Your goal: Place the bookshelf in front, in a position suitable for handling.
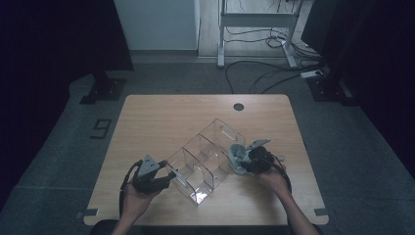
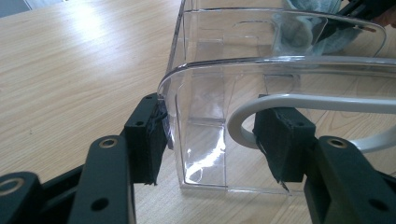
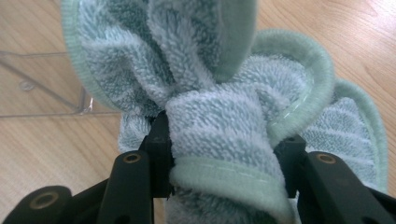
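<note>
From my seat at the remote console, nearest me in the high view are the two forearms coming in over the near edge of the wooden table [image 1: 161,110]; my left gripper [image 1: 169,177] sits at the near-left end of the clear acrylic organizer [image 1: 208,152], and my right gripper [image 1: 241,160] sits at its right side, holding a bunched pale green towel [image 1: 236,155].

In the left gripper view the jaws straddle the organizer's end wall [image 2: 196,140]; the left pad [image 2: 149,140] lies against the outside of that wall near its rounded corner, and the right pad [image 2: 280,140] stands inside by the handle cut-out; whether it presses on the plastic I cannot tell, so I cannot call this a firm grip.

In the right gripper view the jaws are clenched on the towel [image 3: 219,135], its terry folds bulging up between and above them; its hemmed edge curls around the right; the organizer's clear wall [image 3: 42,84] lies just beyond at the left.

Farther off, the organizer runs diagonally across the table, its dividers upright; a round grommet hole [image 1: 238,106] sits near the far edge.
</note>
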Available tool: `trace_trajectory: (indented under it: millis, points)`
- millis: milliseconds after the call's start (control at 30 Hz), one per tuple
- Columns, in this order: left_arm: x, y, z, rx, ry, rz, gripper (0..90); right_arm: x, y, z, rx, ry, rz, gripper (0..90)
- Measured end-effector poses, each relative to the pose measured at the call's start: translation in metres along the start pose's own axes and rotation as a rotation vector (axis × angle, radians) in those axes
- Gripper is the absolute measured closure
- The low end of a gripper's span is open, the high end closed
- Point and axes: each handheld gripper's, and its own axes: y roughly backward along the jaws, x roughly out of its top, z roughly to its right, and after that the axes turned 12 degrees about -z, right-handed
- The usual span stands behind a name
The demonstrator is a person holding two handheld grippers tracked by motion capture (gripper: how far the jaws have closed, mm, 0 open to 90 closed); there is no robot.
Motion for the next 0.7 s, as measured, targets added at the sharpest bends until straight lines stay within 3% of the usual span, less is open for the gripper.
trace_trajectory:
  millis: [267,700]
  points:
    - [0.000,0.000,0.000,-0.001,0.000,0.001,45.2,-0.007,0.015,-0.001,0.010,0.000,0.017,52.9]
    - [0.000,0.000,0.000,0.001,0.002,0.002,45.2,-0.024,0.060,-0.001,0.037,-0.022,0.107,53.0]
